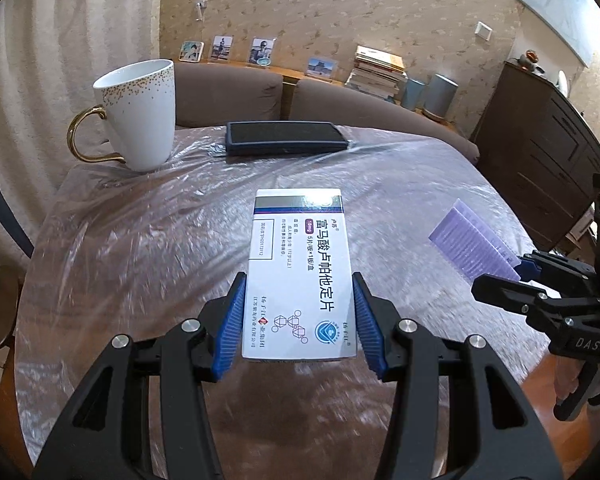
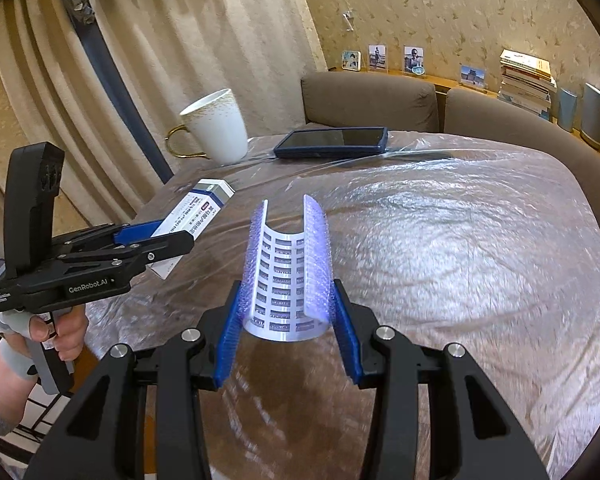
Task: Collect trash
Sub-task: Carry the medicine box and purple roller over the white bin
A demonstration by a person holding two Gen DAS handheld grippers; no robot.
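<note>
The left gripper has its blue pads closed against the two long sides of a white medicine box, holding it flat and lifted clear of the table, which is covered in clear plastic film. The box is shut, so what is inside cannot be told. The right gripper is clamped on a curved, slotted white-and-purple plastic piece, squeezing its two edges so it bows into a trough shape above the tabletop. Seen from the left wrist, the same piece sticks out from the right gripper at the far right edge.

At the back of the table a white mug with gold speckles and a gold handle stands upright; its inside is not visible. Just beside it a dark phone in a blue case lies flat, screen up. Behind the table are brown chairs and a shelf with a stack of books
</note>
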